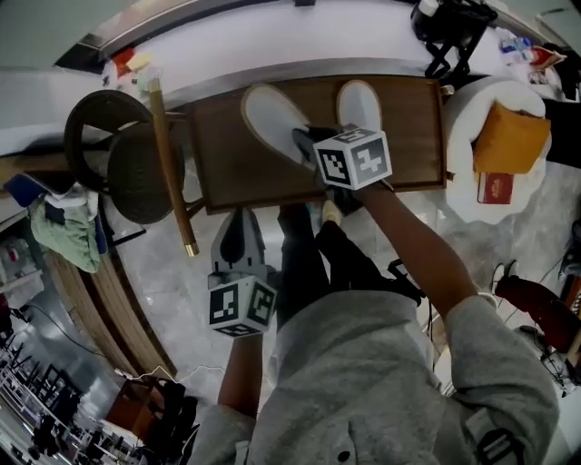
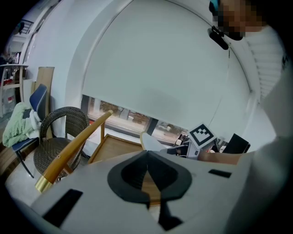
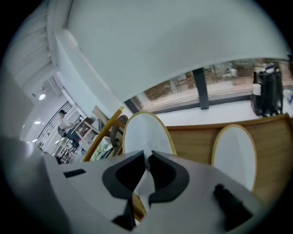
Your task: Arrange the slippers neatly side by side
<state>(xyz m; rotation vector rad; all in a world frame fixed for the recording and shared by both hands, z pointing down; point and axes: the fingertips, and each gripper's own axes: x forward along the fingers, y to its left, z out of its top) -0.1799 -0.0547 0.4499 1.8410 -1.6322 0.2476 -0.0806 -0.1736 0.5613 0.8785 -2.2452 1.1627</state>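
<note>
Two slippers sit toward the far side of the brown rectangular wooden desk [image 1: 413, 136]. The right tool [image 1: 306, 143] is closed on the near end of the slanted white fabric slipper with tan edging [image 1: 270, 113], whose toe points away to the left. The right gripper view shows white material pinched between the jaws, but not whether the sole is raised off the wood. The second white tan-edged slipper [image 1: 359, 102] lies just to its right and roughly straight; whether their near ends touch is hidden behind the right tool. The left tool [image 1: 238, 222] hangs short of the desk's near edge, over the pale marble floor [image 1: 172, 300], jaws together with nothing in them. Probable faults: the grip takes only a thin edge of soft fabric, so the slanted slipper may slide out or fold as it is swung parallel. A turn made too close could also shove the second slipper askew or toward the far edge. With the left tool away from the desk, nothing steadies that second slipper. Surroundings: a golden wooden pole with a brass tip [image 1: 171, 163] leans past the desk's left corner and would foul a wide leftward sweep. Dark round wicker chairs [image 1: 136, 173] and a pale green cloth [image 1: 68, 236] lie beyond it. A white round stool [image 1: 463, 182] carrying an orange cushion [image 1: 510, 136] stands at the right end, and a black appliance [image 1: 449, 27] stands on the white ledge behind.
</note>
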